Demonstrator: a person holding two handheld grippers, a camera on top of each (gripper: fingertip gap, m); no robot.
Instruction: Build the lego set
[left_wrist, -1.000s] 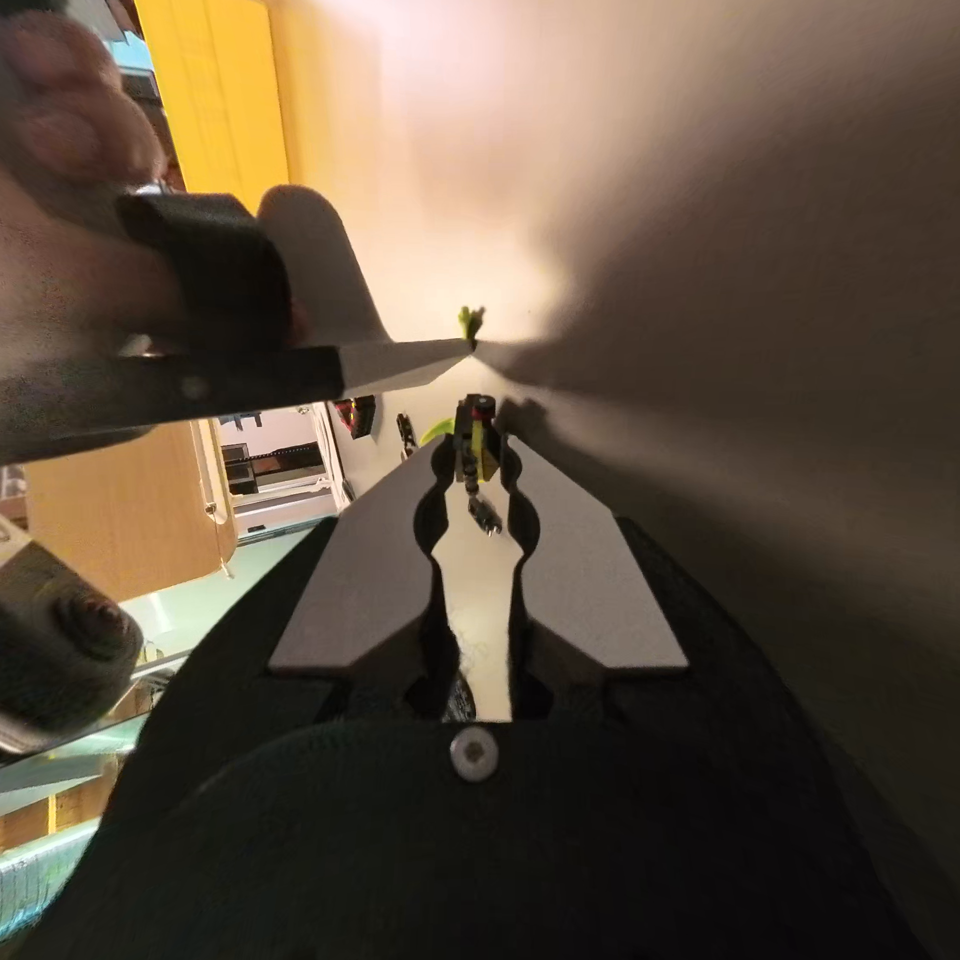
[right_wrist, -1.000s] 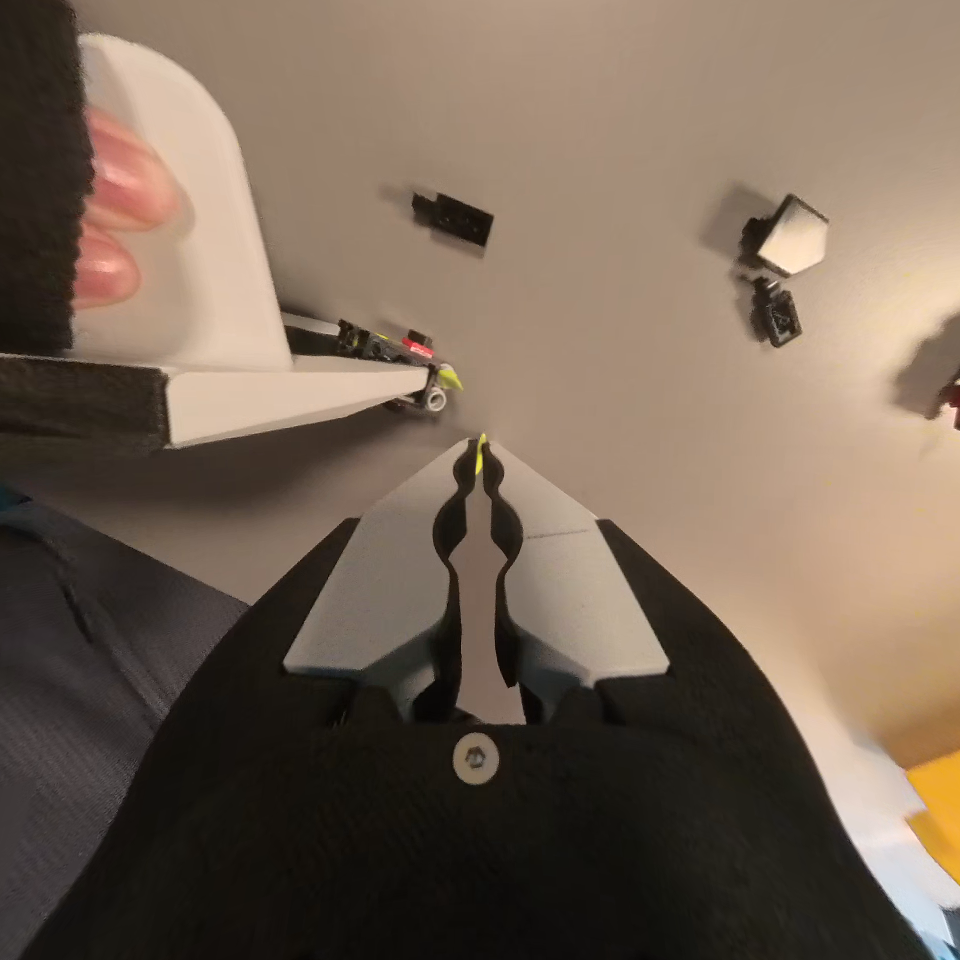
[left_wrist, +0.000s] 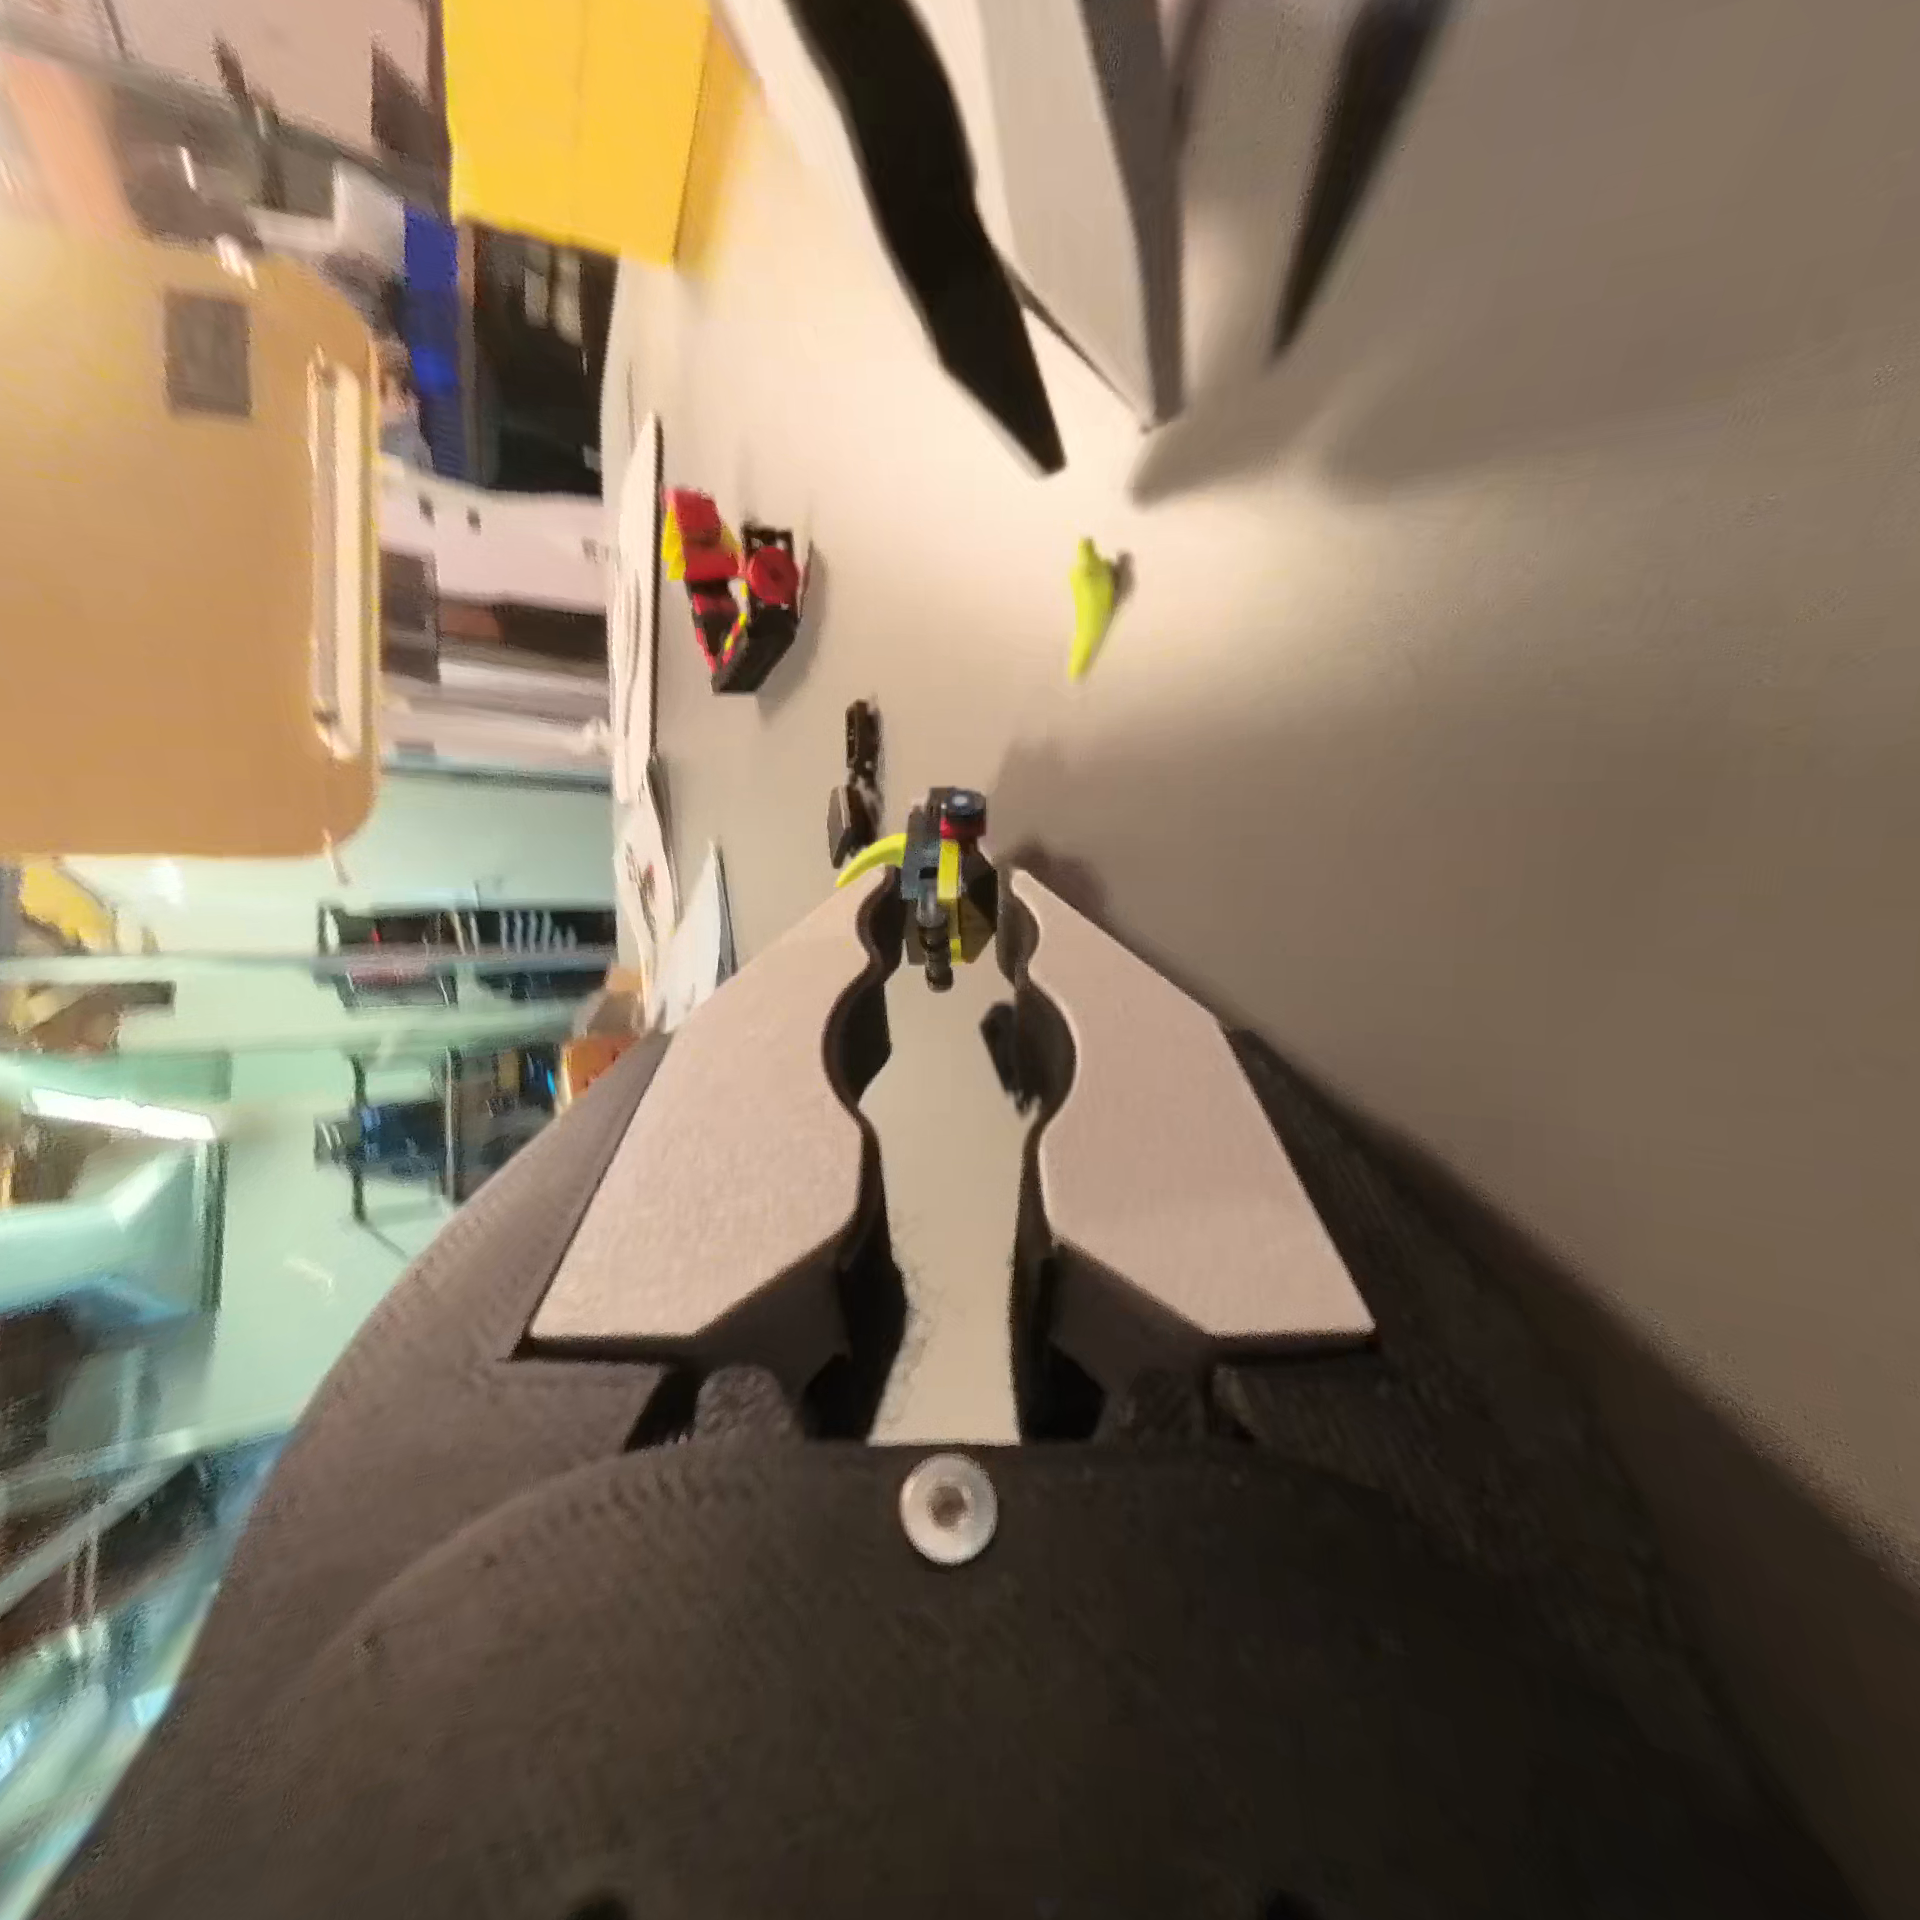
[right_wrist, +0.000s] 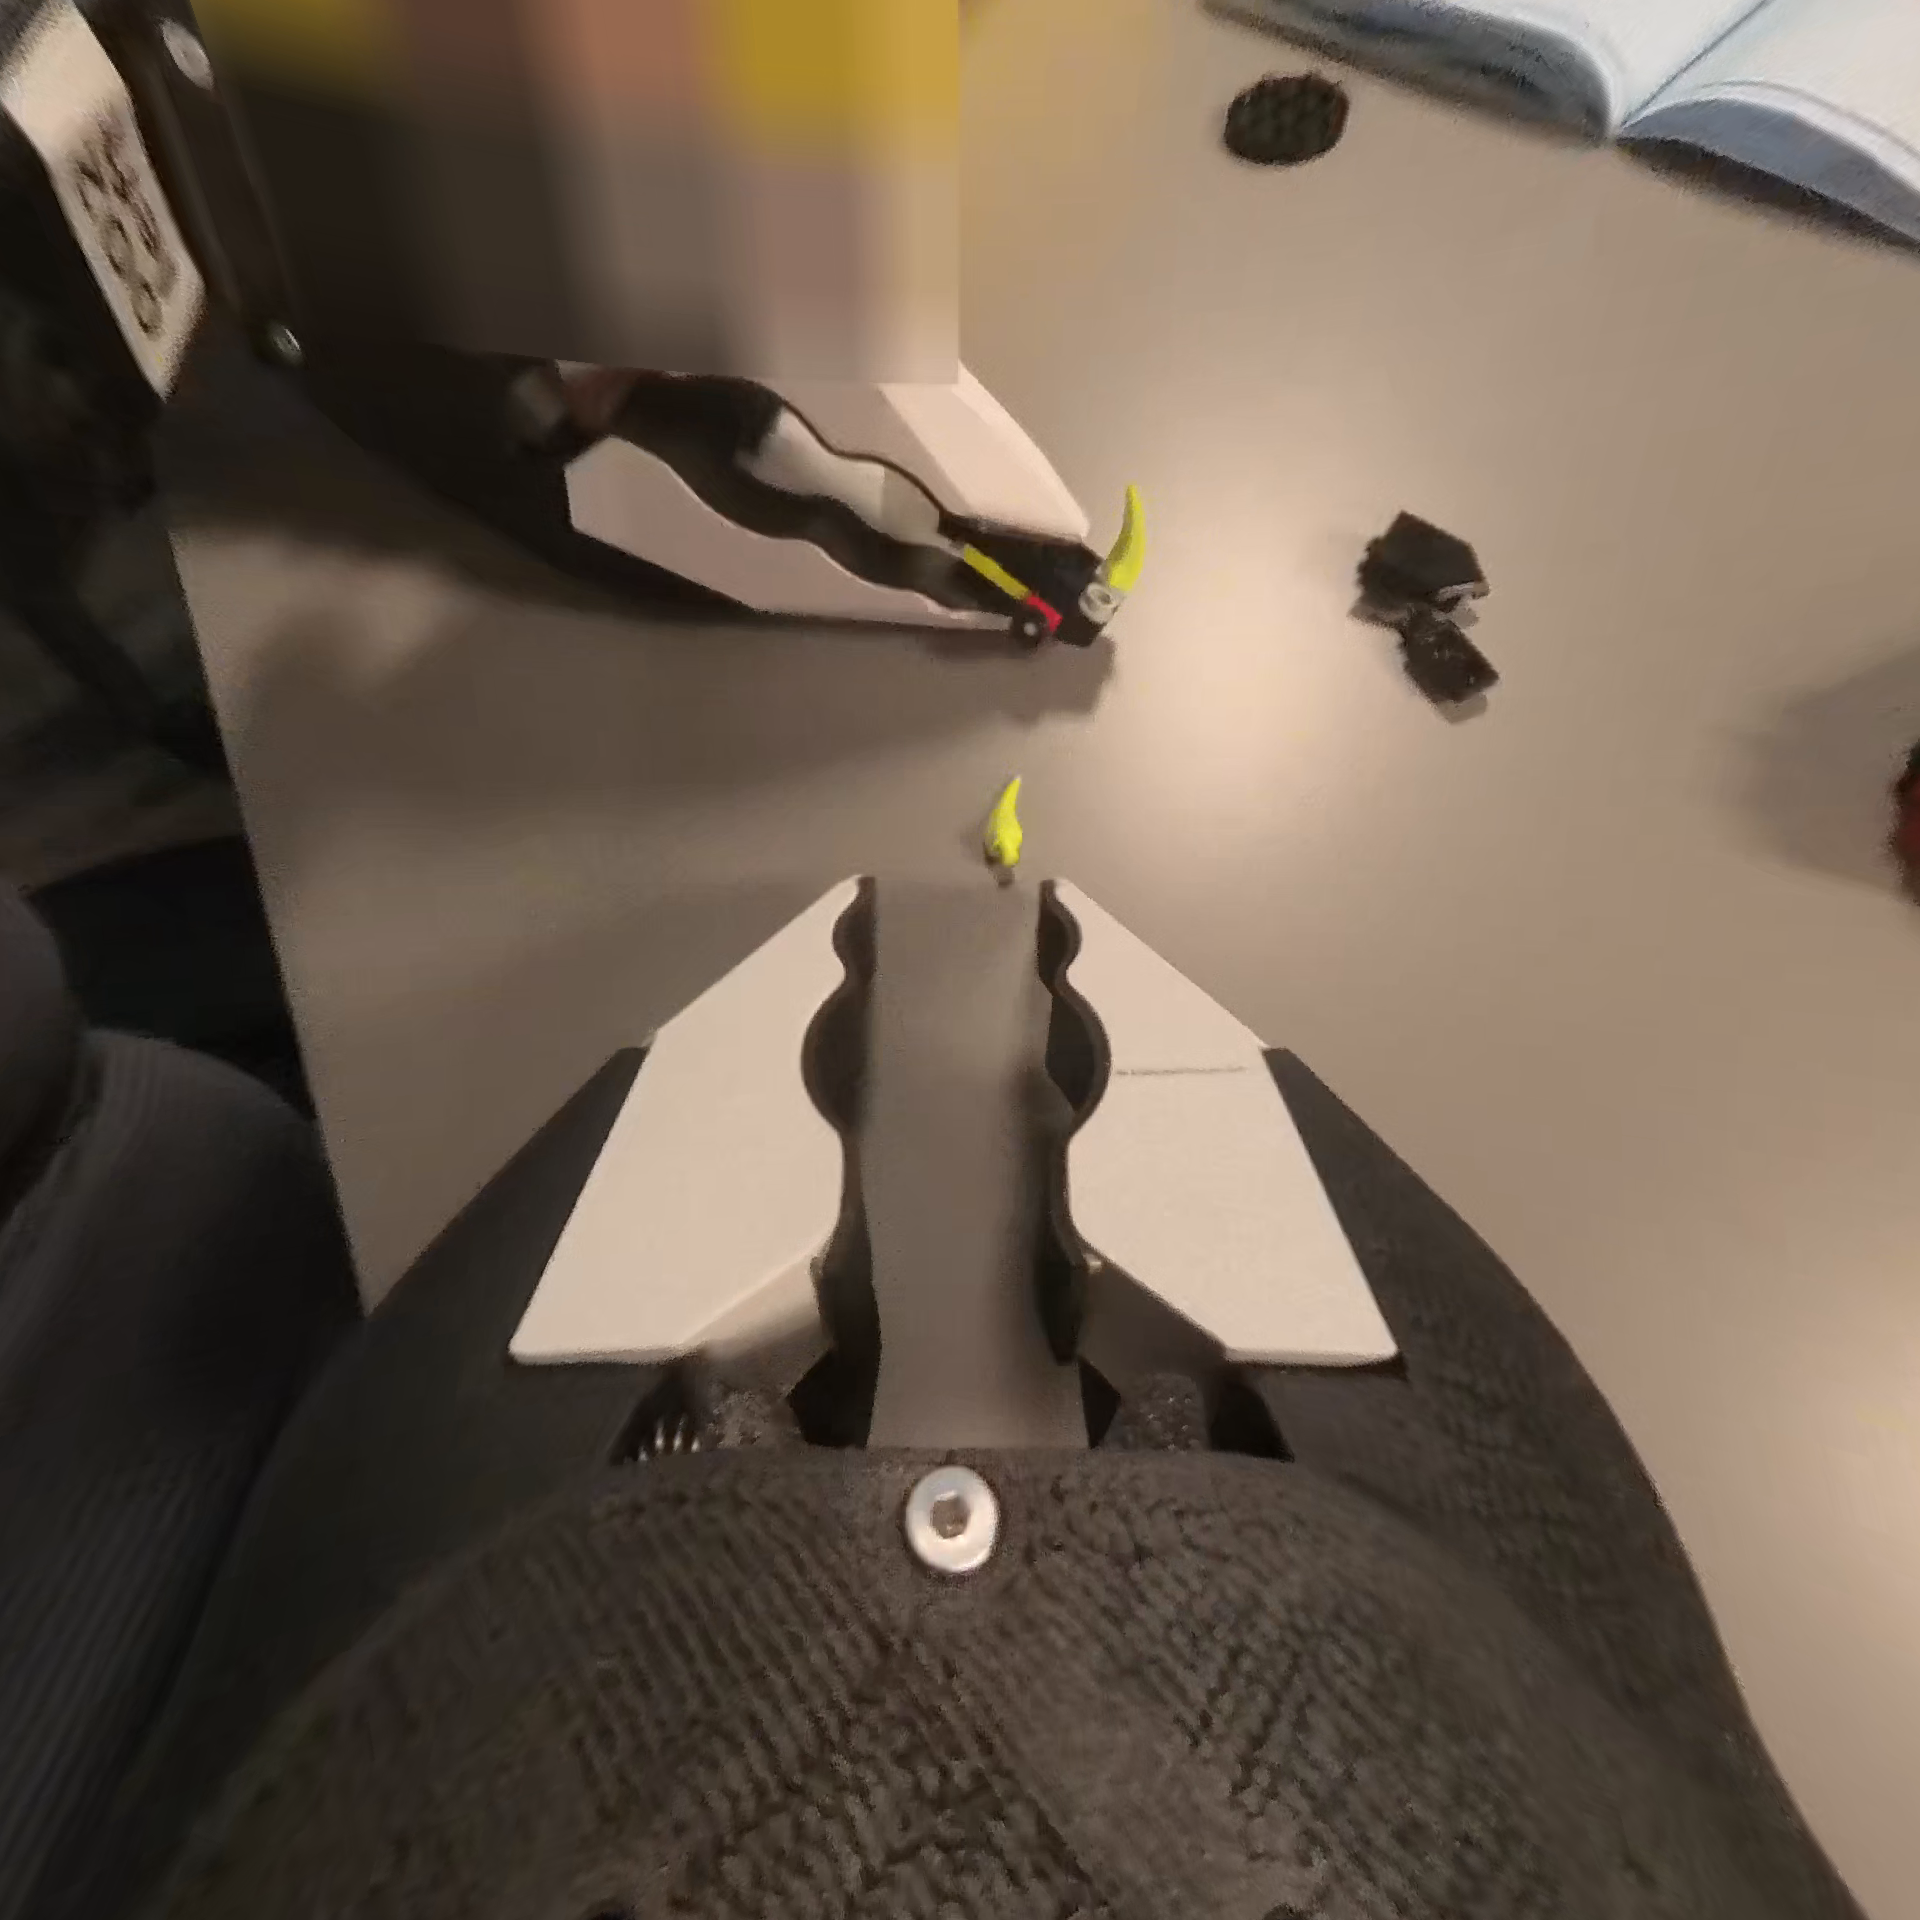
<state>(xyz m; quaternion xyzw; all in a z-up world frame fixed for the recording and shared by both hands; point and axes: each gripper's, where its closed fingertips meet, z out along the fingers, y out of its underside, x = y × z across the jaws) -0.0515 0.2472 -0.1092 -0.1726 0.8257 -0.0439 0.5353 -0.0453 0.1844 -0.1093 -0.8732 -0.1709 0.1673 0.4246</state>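
My left gripper (left_wrist: 943, 896) is shut on a small black, yellow and red lego assembly (left_wrist: 948, 883) that has a curved lime horn (left_wrist: 869, 862) on one side. In the right wrist view the same gripper (right_wrist: 1060, 577) holds the assembly (right_wrist: 1044, 594) just above the grey table, horn (right_wrist: 1127, 535) pointing up. My right gripper (right_wrist: 956, 891) is open and empty. A loose lime horn piece (right_wrist: 1006, 823) lies on the table just past its fingertips. It also shows in the left wrist view (left_wrist: 1091, 605). The right gripper (left_wrist: 987, 229) is blurred at the top of that view.
A red, black and yellow sub-build (left_wrist: 740, 608) and small black parts (left_wrist: 857, 774) lie on the table (left_wrist: 1455, 727). Black parts (right_wrist: 1423, 608) lie to the right, a red piece (right_wrist: 1907, 821) at the right edge. An open booklet (right_wrist: 1714, 83) and a yellow box (left_wrist: 582, 125) lie farther off. Some 7 cm of space lies between my two pairs of fingers. The red piece (right_wrist: 1907, 821) is about equally far from each gripper, around 15 cm.
My right gripper has opened and let go of the lime horn piece, which now lies on the table, and has drawn back. My left gripper still holds the assembly.
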